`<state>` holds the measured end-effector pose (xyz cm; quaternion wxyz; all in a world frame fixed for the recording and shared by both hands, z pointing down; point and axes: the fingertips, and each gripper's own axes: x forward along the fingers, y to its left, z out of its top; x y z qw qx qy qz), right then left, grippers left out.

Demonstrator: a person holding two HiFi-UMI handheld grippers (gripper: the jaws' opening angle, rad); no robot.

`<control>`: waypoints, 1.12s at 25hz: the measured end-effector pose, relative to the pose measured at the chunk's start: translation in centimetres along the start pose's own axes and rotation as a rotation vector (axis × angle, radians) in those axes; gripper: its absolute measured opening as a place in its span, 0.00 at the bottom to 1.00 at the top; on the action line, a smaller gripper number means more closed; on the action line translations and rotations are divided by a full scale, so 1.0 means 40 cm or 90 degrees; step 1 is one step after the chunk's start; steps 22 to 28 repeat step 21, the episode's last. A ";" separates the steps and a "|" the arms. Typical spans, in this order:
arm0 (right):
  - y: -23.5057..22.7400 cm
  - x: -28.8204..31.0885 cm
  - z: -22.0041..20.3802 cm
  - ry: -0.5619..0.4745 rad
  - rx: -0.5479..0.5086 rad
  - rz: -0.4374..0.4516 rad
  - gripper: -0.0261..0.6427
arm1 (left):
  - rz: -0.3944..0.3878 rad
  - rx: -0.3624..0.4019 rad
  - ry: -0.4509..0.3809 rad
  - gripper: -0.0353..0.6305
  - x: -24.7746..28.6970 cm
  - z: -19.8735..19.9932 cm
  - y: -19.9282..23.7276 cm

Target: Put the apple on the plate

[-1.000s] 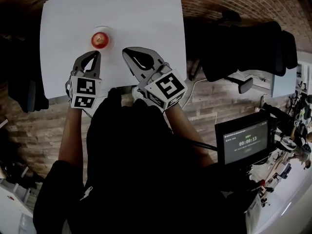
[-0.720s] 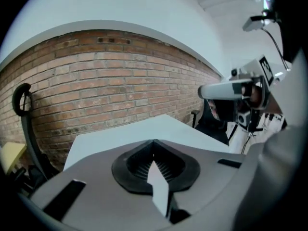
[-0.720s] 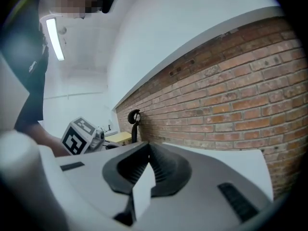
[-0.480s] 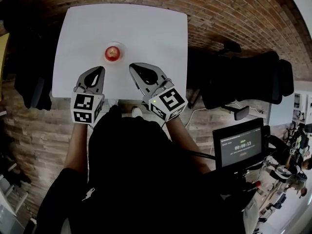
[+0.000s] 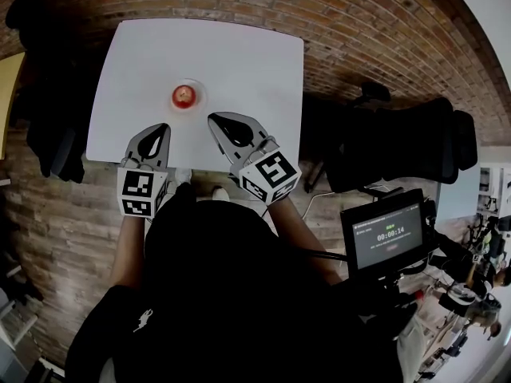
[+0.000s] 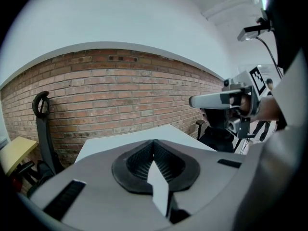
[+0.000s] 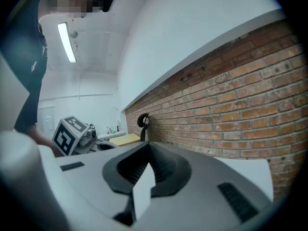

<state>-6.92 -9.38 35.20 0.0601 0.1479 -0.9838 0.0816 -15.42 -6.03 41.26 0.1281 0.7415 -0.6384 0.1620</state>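
Observation:
A red apple (image 5: 184, 96) sits on a small white plate (image 5: 200, 89) in the middle of the white table (image 5: 239, 54) in the head view. My left gripper (image 5: 163, 127) hovers near the table's front edge, short of the plate and slightly left of it. It is shut and holds nothing, and its dark pads (image 6: 144, 160) meet at the tip. My right gripper (image 5: 212, 119) is to the right of the plate, also shut and empty. In the two gripper views the grippers (image 6: 154, 141) (image 7: 148, 144) point over the table at a brick wall, and the apple is hidden.
A black office chair (image 5: 415, 138) stands right of the table and a dark chair (image 5: 48, 126) left of it. A screen with a timer (image 5: 388, 234) is at the lower right. The brick wall (image 6: 120, 93) lies beyond the table's far edge.
Both shut grippers have drawn back a little from the plate toward the table's near edge, and the left one has rolled. The apple stays on the plate.

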 end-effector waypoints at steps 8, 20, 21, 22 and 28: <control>-0.002 -0.005 0.011 -0.010 -0.013 -0.003 0.04 | 0.005 0.017 -0.010 0.06 0.005 0.016 0.000; -0.017 -0.006 0.007 -0.002 -0.018 -0.017 0.04 | 0.011 0.006 0.019 0.06 0.026 -0.008 0.013; -0.020 -0.005 0.007 -0.001 -0.018 -0.019 0.04 | 0.007 0.004 0.017 0.06 0.029 -0.007 0.014; -0.020 -0.005 0.007 -0.001 -0.018 -0.019 0.04 | 0.007 0.004 0.017 0.06 0.029 -0.007 0.014; -0.020 -0.005 0.007 -0.001 -0.018 -0.019 0.04 | 0.007 0.004 0.017 0.06 0.029 -0.007 0.014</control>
